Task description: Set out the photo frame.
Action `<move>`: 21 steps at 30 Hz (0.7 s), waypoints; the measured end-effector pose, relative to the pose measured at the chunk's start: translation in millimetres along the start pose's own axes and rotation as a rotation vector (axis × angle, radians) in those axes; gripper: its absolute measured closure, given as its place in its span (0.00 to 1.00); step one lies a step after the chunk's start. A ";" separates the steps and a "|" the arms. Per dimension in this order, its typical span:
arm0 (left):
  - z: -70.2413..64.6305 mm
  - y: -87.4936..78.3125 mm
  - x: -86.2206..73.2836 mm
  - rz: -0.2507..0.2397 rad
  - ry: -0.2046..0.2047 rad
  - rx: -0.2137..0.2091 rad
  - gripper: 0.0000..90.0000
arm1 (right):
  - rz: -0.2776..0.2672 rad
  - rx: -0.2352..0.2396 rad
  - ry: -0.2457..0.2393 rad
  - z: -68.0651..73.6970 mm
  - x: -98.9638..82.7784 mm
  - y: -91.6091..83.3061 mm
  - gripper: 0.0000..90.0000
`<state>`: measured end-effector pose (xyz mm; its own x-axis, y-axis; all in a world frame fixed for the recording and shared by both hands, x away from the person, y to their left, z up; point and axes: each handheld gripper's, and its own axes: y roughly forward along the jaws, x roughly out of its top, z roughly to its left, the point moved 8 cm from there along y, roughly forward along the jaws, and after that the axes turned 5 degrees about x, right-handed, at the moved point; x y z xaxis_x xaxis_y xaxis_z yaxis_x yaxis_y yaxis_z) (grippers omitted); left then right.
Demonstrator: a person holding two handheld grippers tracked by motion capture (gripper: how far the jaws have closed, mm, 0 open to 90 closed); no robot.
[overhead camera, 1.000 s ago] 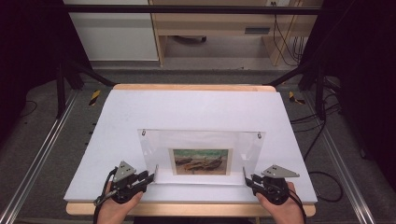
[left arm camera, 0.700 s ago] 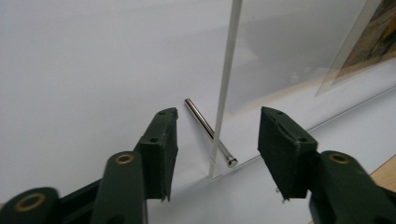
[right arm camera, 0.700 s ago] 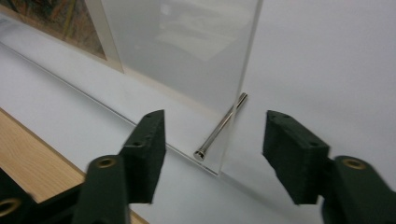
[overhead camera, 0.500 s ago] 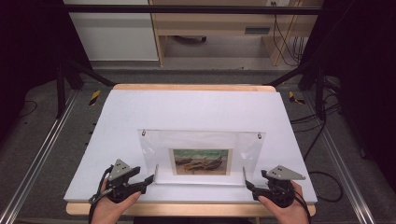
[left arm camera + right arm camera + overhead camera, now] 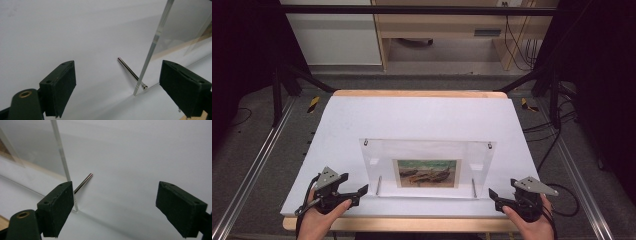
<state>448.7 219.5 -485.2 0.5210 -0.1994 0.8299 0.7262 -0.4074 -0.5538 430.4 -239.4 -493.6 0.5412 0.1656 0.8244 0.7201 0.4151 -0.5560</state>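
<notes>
A clear acrylic picture frame [image 5: 428, 167] stands tilted near the front of the white table [image 5: 422, 117], propped on two metal pins [image 5: 378, 185]. A painted picture of boats [image 5: 427, 173] sits in its middle. My left gripper [image 5: 362, 191] rests open at the front left, just left of the frame's lower corner. Between its jaws I see the frame's edge [image 5: 152, 47] and one pin [image 5: 131, 72]. My right gripper [image 5: 492, 195] is open at the front right, beside the other corner; the frame's edge [image 5: 62, 157] and a pin [image 5: 83, 182] lie ahead of it.
The table's wooden front rim [image 5: 412, 224] runs under both hands. Behind the table stand a white cabinet [image 5: 332, 32] and a wooden shelf unit [image 5: 442, 25]. Metal rails [image 5: 252, 170] flank the table, with cables [image 5: 562, 145] on the floor at the right.
Both grippers have moved outward and toward the front edge, away from the frame's lower corners. The frame has not moved.
</notes>
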 end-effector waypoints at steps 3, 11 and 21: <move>4.7 -0.4 1.8 -0.003 0.026 0.021 0.12 | -0.009 -0.027 0.002 -7.3 4.8 4.5 0.14; 22.1 11.0 5.2 0.014 0.034 0.076 0.10 | -0.005 -0.062 0.006 -24.2 20.7 16.5 0.11; 42.2 32.6 19.1 0.036 0.015 0.111 0.10 | 0.025 -0.120 -0.006 -53.6 39.2 38.7 0.15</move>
<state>501.2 240.0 -490.3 0.5411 -0.2259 0.8101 0.7531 -0.2986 -0.5863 502.8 -264.9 -488.5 0.5570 0.1797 0.8108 0.7537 0.3005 -0.5845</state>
